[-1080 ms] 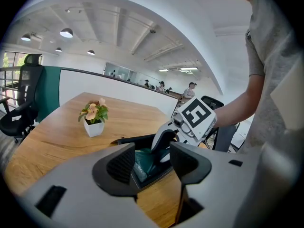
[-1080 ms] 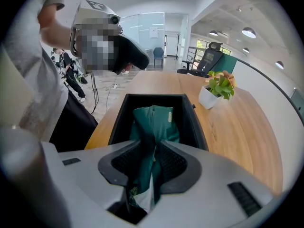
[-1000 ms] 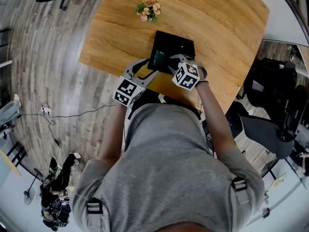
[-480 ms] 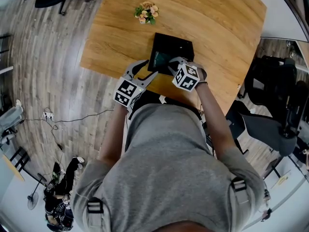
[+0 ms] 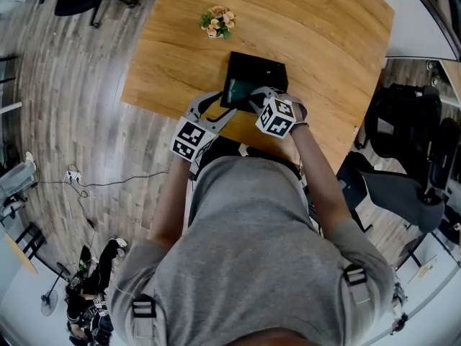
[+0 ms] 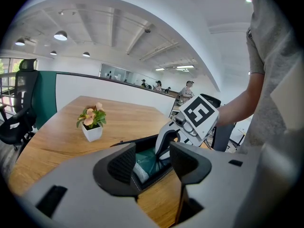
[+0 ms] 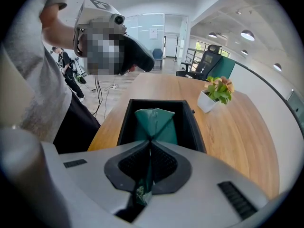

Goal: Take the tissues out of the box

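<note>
The tissue pack [image 7: 154, 120], inside the black box [image 5: 274, 68] at five o'clock from the flowerpot [image 5: 218, 20], is pinched by the closed right claw [image 7: 149, 145] while the left claw [image 6: 153, 156] is held wide and empty; a lift out is judged needed next.

Left hand-held gripper [image 6: 152, 161] agape, right [image 7: 149, 144] clamped
</note>
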{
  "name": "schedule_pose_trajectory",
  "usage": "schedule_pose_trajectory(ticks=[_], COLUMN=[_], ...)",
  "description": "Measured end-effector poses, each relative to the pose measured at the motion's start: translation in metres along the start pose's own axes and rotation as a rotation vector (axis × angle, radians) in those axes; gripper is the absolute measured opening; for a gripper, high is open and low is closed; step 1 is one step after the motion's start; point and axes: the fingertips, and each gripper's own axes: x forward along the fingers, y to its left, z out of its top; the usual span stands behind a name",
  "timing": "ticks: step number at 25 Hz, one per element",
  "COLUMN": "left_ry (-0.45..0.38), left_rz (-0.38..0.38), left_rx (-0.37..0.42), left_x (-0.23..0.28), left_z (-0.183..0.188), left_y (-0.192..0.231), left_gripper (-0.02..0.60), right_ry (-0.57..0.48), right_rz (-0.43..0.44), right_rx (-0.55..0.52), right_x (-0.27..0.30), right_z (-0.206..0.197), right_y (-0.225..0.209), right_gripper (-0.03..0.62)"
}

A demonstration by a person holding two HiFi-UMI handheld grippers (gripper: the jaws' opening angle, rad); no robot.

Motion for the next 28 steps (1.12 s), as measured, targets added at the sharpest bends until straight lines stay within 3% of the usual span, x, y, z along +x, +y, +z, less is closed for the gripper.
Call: schedule_pose_trajectory(ticks=[28], left_ry=[-0.089], left_rz=[0.085], left_rx=[0.046], left_x=[-0.032], left_z=[0.023], left_y=[-0.058], left_gripper=[0.238], right_ry=[-0.072], right_rz=[-0.087], right_rx=[-0.102], right_x=[-0.053], right_z=[0.023], right_y=[0.005], right_gripper=[0.011])
